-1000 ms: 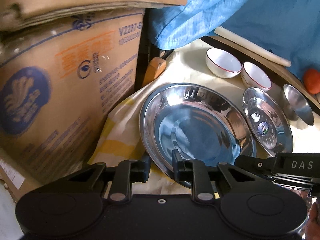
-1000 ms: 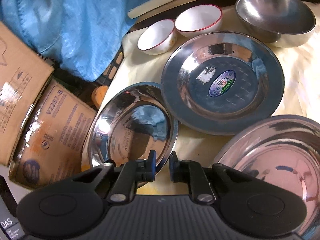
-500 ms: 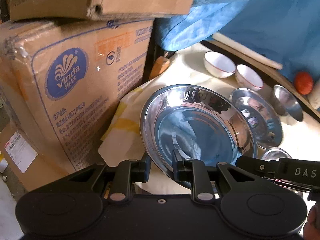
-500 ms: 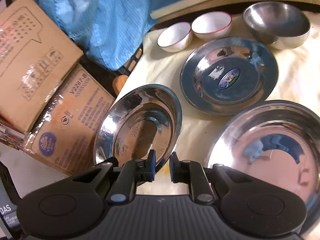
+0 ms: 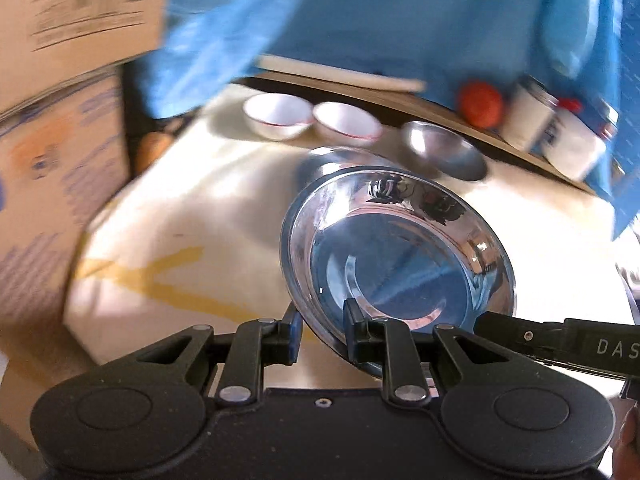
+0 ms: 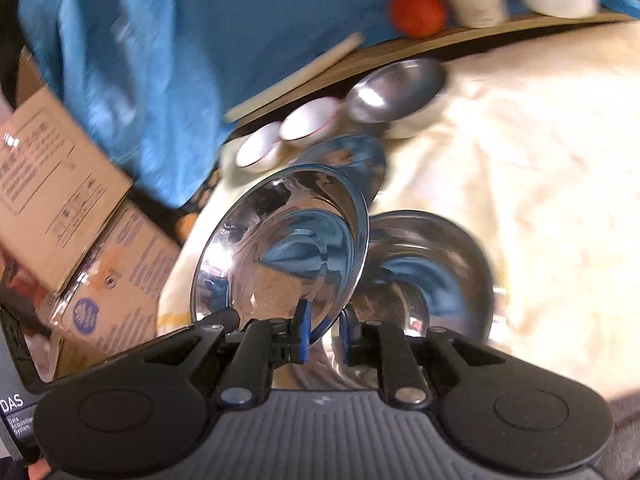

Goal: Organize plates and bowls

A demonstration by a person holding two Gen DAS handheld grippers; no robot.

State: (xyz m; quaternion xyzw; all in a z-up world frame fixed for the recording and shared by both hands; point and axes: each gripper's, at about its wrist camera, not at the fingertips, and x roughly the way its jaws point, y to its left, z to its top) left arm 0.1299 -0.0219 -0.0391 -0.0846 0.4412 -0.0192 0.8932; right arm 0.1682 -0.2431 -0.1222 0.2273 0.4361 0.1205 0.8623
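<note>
Left gripper (image 5: 320, 334) clamped on near rim of steel plate (image 5: 396, 260); plate lifted, tilted. Right gripper (image 6: 323, 332) clamped on same plate's rim (image 6: 280, 248), from the opposite side. Both pointing steeply down.

Count on cream cloth (image 5: 180, 208): two white bowls with red rims (image 5: 278, 116) (image 5: 347, 122), one small steel bowl (image 5: 440, 148), one further steel plate flat behind the held one (image 6: 352, 156), one large steel basin (image 6: 432, 268) at 3 o'clock of held plate in right view.

Steel pieces round, mirror-bright, shallow. Cloth matte, wrinkled. Cardboard boxes (image 5: 60, 152) at 9 o'clock. Orange-red ball (image 5: 480, 105) and white jars (image 5: 528, 116) at 1 o'clock, blurred.
</note>
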